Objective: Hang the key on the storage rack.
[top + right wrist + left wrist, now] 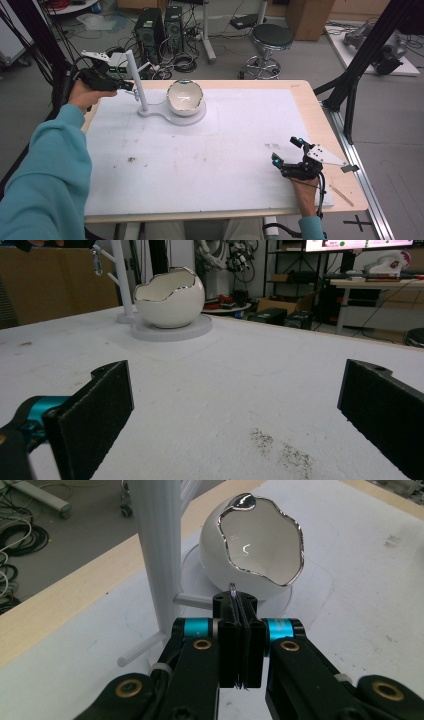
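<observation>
White ribbed stand post [159, 555] crowds the left gripper [239, 602], clamped on 1 thin clear item [233, 587]; a nudge could topple it; right gripper [235, 410] gapes empty.

A robotics lab set up for recording

The wooden table [320, 117] with its white mat stands on a grey floor strewn with cables [182, 62]. Behind it are two computer towers [159, 30], a round stool [271, 37] and cardboard boxes [310, 15]. Black frame struts [362, 60] rise at the sides, and robot parts [220, 255] crowd the shelves by a lit monitor [357, 244]
</observation>
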Demonstrator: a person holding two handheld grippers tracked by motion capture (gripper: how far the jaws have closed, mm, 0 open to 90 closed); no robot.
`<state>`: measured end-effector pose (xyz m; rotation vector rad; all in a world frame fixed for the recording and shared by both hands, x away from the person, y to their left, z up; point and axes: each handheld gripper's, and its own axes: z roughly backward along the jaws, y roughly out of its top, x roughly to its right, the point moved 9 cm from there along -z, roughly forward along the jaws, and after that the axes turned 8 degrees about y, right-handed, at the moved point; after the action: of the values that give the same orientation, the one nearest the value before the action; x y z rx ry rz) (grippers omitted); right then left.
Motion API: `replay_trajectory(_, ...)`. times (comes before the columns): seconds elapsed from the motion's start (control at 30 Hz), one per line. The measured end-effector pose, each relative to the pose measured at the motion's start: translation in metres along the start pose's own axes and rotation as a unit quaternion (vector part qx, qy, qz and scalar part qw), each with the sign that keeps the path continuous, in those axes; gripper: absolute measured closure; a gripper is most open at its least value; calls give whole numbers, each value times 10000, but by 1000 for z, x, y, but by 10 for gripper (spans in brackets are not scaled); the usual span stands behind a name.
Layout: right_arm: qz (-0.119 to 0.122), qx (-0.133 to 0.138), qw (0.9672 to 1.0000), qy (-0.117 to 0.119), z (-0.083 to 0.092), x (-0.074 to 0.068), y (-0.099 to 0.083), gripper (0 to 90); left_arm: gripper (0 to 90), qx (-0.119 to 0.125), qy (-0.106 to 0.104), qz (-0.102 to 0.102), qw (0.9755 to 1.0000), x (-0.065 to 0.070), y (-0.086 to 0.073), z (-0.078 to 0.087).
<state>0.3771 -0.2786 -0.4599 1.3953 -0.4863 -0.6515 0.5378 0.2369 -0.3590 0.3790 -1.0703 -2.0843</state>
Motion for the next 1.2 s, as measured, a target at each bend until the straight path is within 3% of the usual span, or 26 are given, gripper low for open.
replay_trajectory(0.17,1,2,10000,-2,0,0,0,6,869,-13,140,-18,9999,-4,-1,-3)
replay_trajectory(0.3,1,-2,10000,-7,0,0,0,6,754,289,498,-213,9981,-9,5,-2)
replay_trajectory(0.33,-2,-4,10000,-8,0,0,0,6,698,364,612,-276,9971,-11,7,-1)
replay_trajectory(0.4,2,-6,10000,-2,0,0,0,6,633,521,645,-227,9963,-11,9,1)
replay_trajectory(0.47,11,-7,10000,0,0,0,0,6,525,671,857,-179,9939,-13,11,5)
replay_trajectory(0.57,2,-7,10000,-3,0,0,0,6,376,870,834,-173,9926,-10,10,12)
replay_trajectory(0.67,17,-1,10000,-13,0,0,0,6,145,993,807,-96,9917,-1,4,21)
replay_trajectory(0.73,48,6,10000,-41,0,0,0,6,68,1139,724,-203,9906,8,0,29)
replay_trajectory(0.77,55,3,10000,-36,0,0,0,6,24,1191,796,-224,9894,11,-3,34)
replay_trajectory(0.9,66,11,10000,-32,0,0,0,6,16,1547,725,-382,9846,28,-14,51)
replay_trajectory(1.0,79,-3,10000,-38,0,0,0,6,16,1757,657,-357,9816,42,-24,60)
replay_trajectory(1.2,49,-17,10000,-23,0,-1,0,6,16,2169,510,-419,9740,75,-52,67)
